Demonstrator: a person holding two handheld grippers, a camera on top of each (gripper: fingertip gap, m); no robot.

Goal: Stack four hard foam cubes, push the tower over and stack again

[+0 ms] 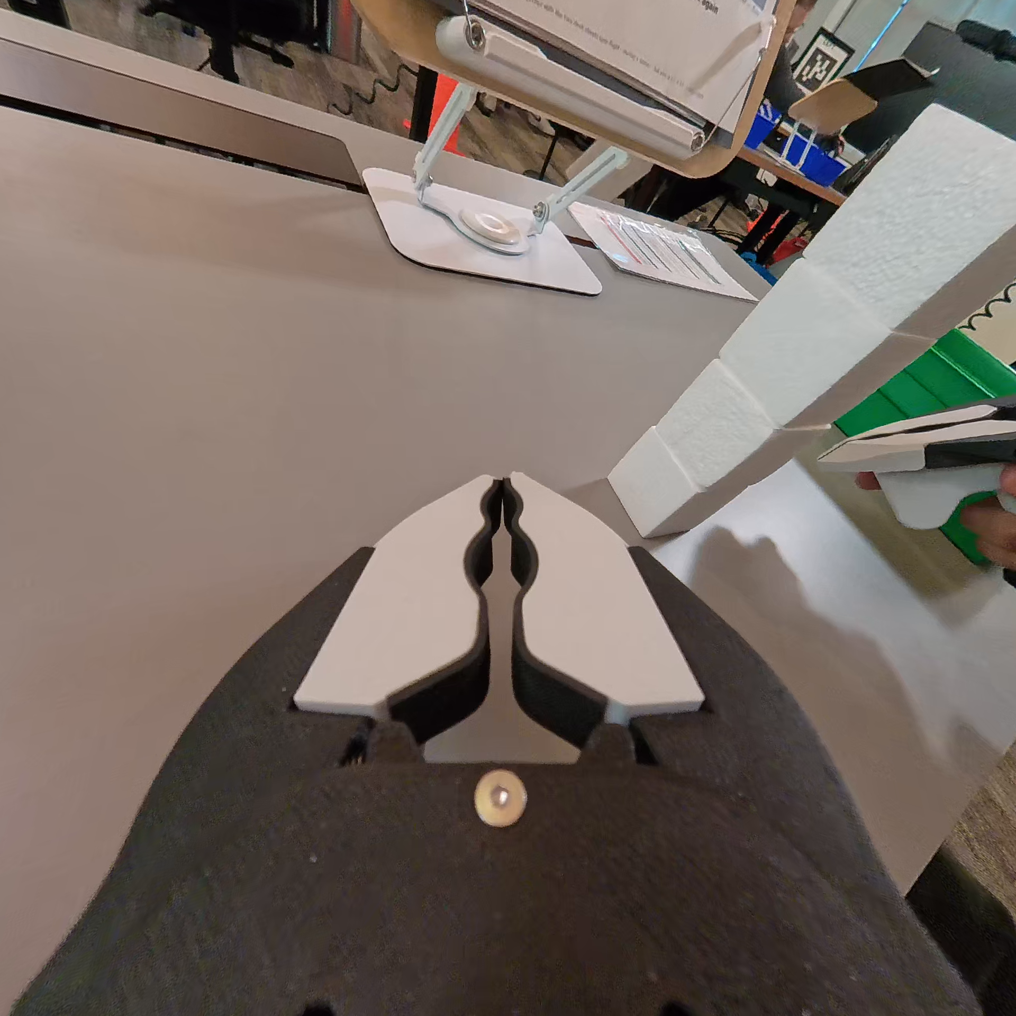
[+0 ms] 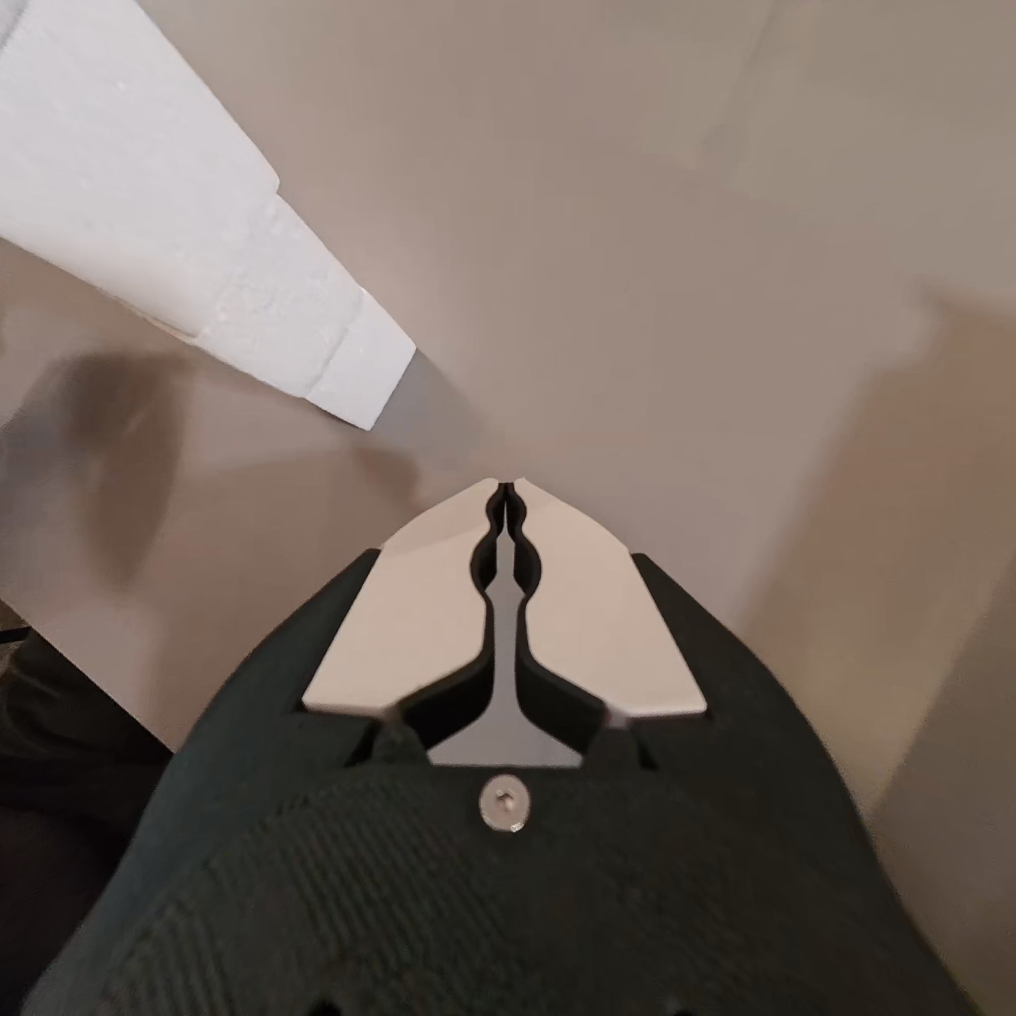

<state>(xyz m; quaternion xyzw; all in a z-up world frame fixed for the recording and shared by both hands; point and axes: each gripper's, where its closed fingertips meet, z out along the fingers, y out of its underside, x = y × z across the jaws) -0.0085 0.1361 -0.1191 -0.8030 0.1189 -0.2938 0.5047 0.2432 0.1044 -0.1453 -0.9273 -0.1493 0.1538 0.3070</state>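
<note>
Left wrist view, left hand-held gripper point(image 1: 503, 484) closed, empty; white foam block point(image 1: 780, 374) ahead-right; right hand-held gripper point(image 2: 509, 486) closed, empty

Bare table point(image 1: 247, 385) ahead; foam column point(image 1: 769, 385) blocks right, stand point(image 1: 484, 242) beyond.

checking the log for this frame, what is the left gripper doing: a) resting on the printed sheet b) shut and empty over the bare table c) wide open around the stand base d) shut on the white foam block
b: the left gripper has its tips together with nothing between them, above the bare grey table; the white foam block stands apart to its right.
</note>
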